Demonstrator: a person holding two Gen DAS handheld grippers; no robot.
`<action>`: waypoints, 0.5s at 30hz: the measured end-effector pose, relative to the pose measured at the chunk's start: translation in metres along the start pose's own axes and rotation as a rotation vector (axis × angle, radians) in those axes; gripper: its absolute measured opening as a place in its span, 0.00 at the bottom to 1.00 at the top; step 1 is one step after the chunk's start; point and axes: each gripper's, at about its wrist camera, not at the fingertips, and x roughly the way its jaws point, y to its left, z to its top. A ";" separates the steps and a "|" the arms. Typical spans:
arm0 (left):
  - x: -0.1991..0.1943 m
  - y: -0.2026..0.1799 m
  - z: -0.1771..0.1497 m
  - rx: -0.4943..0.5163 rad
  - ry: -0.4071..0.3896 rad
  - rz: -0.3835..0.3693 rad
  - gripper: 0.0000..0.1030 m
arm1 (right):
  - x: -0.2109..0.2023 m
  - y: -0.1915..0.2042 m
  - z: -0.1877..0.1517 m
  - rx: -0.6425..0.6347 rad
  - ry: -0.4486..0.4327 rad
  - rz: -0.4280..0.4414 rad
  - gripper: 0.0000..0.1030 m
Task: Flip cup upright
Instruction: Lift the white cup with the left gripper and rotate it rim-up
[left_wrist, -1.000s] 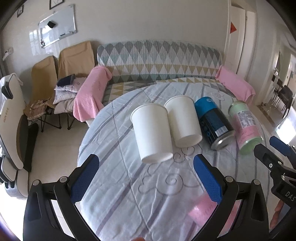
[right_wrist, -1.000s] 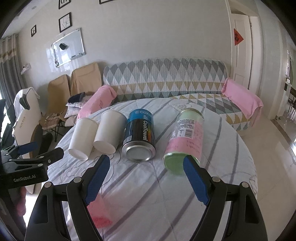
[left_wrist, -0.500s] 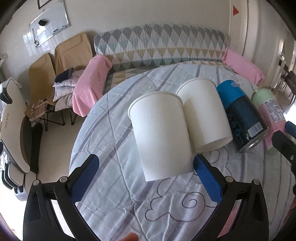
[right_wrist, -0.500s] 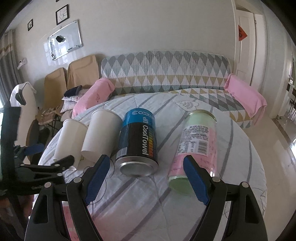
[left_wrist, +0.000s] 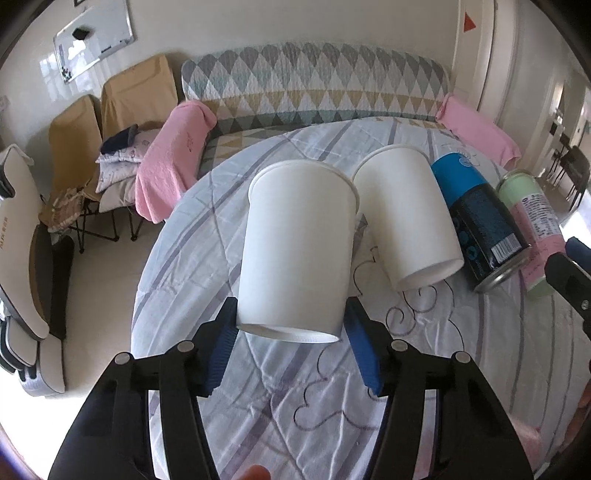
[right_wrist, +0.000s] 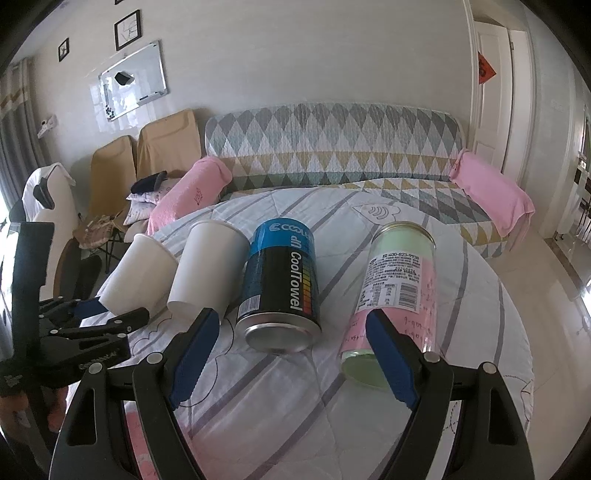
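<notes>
Two white paper cups lie on their sides on the quilted table. My left gripper (left_wrist: 290, 339) has its blue pads against both sides of the base end of the left cup (left_wrist: 295, 251), shut on it. The second cup (left_wrist: 406, 218) lies just to its right, touching it. In the right wrist view the left cup (right_wrist: 138, 273) and the second cup (right_wrist: 207, 269) lie at left, with the left gripper (right_wrist: 107, 314) at the left cup's base. My right gripper (right_wrist: 288, 354) is open and empty, its fingers either side of a blue can (right_wrist: 280, 291).
A blue and black CoolTowel can (left_wrist: 476, 225) and a pink and green jar (left_wrist: 532, 229) lie on their sides right of the cups; the jar (right_wrist: 395, 288) is by my right finger. Pink paper (left_wrist: 524, 443) lies near the table's front. A sofa (left_wrist: 317, 85) stands behind.
My left gripper moved forward to the left cup and closed from wide open onto its base end. My right gripper moved closer to the can and jar and stayed open.
</notes>
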 end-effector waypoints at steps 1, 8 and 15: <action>-0.002 0.002 -0.002 -0.001 0.000 -0.001 0.57 | -0.001 0.000 -0.001 -0.001 0.001 0.000 0.80; -0.022 0.002 -0.031 0.017 0.033 -0.019 0.57 | -0.004 0.002 -0.002 -0.004 0.006 -0.001 0.80; -0.028 0.003 -0.044 0.022 0.078 -0.032 0.64 | -0.008 0.009 -0.011 -0.019 0.021 0.009 0.80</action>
